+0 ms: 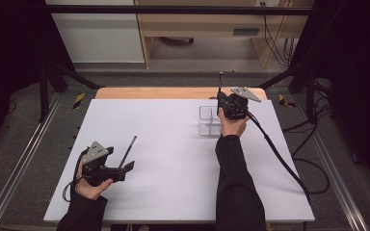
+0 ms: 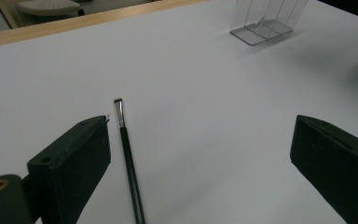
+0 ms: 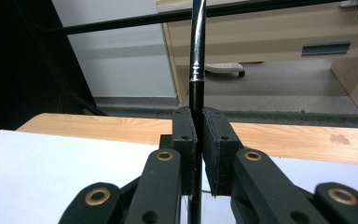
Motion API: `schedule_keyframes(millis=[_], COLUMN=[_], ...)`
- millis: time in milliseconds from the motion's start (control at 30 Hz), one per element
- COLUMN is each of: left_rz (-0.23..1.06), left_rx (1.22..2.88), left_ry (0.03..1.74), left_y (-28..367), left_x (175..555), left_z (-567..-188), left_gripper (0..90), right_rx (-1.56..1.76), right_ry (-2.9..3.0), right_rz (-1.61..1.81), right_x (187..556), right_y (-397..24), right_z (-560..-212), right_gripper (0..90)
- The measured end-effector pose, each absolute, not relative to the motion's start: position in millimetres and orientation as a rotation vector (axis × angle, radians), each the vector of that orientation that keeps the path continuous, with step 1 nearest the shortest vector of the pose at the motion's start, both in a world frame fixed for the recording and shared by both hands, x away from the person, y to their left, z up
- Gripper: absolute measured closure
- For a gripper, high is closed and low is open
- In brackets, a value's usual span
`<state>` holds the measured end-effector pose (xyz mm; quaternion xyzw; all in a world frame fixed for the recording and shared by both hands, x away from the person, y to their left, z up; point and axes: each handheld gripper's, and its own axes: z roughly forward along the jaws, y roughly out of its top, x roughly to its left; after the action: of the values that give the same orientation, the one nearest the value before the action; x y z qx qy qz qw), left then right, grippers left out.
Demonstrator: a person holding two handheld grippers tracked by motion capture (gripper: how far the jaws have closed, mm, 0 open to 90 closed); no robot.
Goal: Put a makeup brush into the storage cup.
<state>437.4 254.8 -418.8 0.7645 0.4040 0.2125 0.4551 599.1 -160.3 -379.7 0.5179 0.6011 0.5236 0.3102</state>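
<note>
White tabletop (image 1: 173,159) carries the risks, left to right. At the left, the left gripper (image 1: 125,168) rests with its jaws wide apart, and a black brush (image 2: 129,163) lies on the sheet just beside one jaw; a careless shift could roll it away. Further right stands the clear holder (image 1: 209,120). Beside it the right gripper (image 1: 220,98) pinches a second brush (image 3: 196,56) upright. Lowered off-centre, that brush could catch the holder's rim and tip the light container.
</note>
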Motion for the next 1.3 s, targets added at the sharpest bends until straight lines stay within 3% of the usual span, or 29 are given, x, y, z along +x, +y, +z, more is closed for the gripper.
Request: schedule_keyframes(millis=[1300], left_rz=[0.526], left_rx=[1.889], left_ry=[0.995], left_y=[254], left_x=[437], left_z=[-419], left_gripper=[4.2], right_rx=[1.393], right_ry=[1.671], right_rz=[1.299], right_x=[596], right_y=[-153], right_z=[-414], right_gripper=[84.3])
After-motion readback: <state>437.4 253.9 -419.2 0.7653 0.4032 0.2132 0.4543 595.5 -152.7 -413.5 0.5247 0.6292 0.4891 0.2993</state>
